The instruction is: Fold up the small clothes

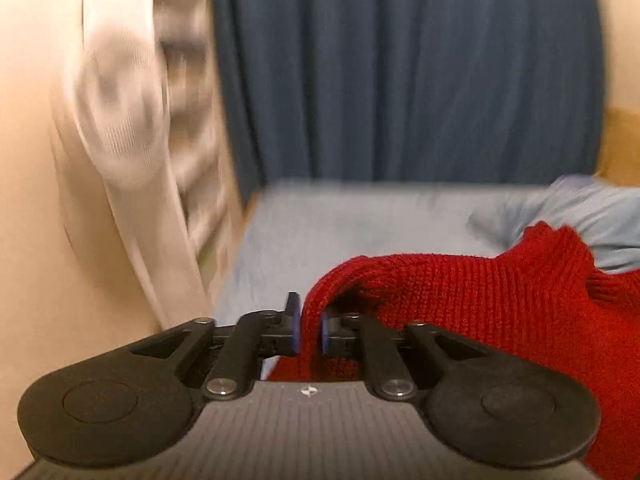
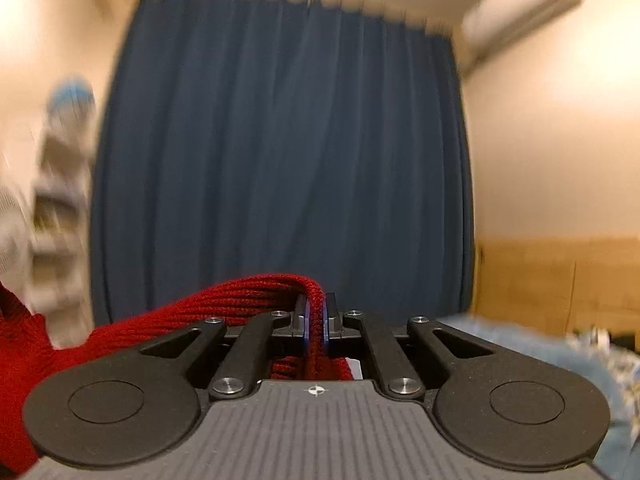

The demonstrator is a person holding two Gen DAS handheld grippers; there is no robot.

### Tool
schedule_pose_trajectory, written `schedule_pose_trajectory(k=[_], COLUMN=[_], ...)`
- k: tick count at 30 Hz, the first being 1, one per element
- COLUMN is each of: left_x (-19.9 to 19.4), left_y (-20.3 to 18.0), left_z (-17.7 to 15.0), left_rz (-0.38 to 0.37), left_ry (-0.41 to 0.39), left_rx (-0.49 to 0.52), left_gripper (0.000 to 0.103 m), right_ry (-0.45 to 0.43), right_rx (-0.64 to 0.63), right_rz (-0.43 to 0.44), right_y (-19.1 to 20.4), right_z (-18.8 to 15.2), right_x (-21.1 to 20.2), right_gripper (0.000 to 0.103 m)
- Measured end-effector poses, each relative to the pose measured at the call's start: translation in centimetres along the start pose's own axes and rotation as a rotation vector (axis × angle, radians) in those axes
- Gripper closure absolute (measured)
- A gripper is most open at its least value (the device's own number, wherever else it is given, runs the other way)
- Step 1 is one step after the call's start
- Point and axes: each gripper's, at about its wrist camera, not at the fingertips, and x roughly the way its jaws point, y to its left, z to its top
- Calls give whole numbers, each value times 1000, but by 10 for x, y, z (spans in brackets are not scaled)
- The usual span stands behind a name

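A dark blue curtain point(image 2: 280, 152) fills the middle of the right wrist view from the top edge down to the gripper, and takes the upper centre of the left wrist view too. Cream wall flanks it on both sides. Below it in the left wrist view lies a pale blue bed sheet point(image 1: 360, 216), with a rumpled pale blue cloth point(image 1: 580, 212) at the right edge. A white air conditioner point(image 2: 520, 4) sits in the upper right of the right wrist view, and a wooden panel point(image 2: 560, 280) runs along the right edge lower down.

White hanging fabric point(image 1: 132, 128) blurs down the left of the left wrist view; its shape is hard to make out.

The red knit garment point(image 1: 460, 292) stretches between both tools, lifted off the sheet. The left gripper point(image 1: 309, 328) is pinched nearly closed on one folded edge of it, at lower centre. The right gripper point(image 2: 316, 320) is likewise clamped tight on a ribbed edge, the knit trailing to the lower left, cut off by the frame.
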Motion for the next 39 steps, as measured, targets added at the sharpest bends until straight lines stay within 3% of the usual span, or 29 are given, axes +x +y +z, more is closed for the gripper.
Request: schedule_pose_trajectory(k=[2,4,6,8,10,16,19,22,24,25,28,31,32,33,39], left_x=[78,130,146,143,132,59,34,20,23,28,53,50,46,40,-7], left_y=[-11,-15,-8,10,36,96,103,102,98,98,107,131,144,158,247], left_z=[-21,-48,-79,-105,-131,-216,-256,-282,-299,-310,-333,-317,-307,-294,-192], left_rz=[83,169,127,64,46,14,-50,-114,-127,-123,-71,-108,-135,-163,-241], left_ry=[103,213,275,310,325,445,500,538,572,605,732,746,751,734,498], left_rx=[-4,-6,-46,-75,-92,-91,-50,-16,35,59,46,-80,-153,-220,-534], left_gripper=[35,23,23,18,17,14,13,1,0,1,42,90,96,96,96], right_ry=[190,453,609,669,699,796,846,896,919,925,924,908,902,894,853], right_rx=[-37,-98,-92,-34,-37,-37,19,75,94,96,81,58,49,37,-16], right_rz=[-34,-65,-91,28,87,140,161,185,200,201,217,237,245,253,322], right_y=[17,40,48,50,57,65,83,99,111,117,132,143,146,150,178], right_z=[-41,-96,-145,-181,-202,-250,-249,-252,-256,-255,-248,-237,-233,-230,-215], right_x=[75,138,155,136,110,21,-18,-47,-63,-68,-78,-86,-88,-90,-88], right_gripper=[94,82,75,62,50,49,49,49,49,49,49,49,49,49,49])
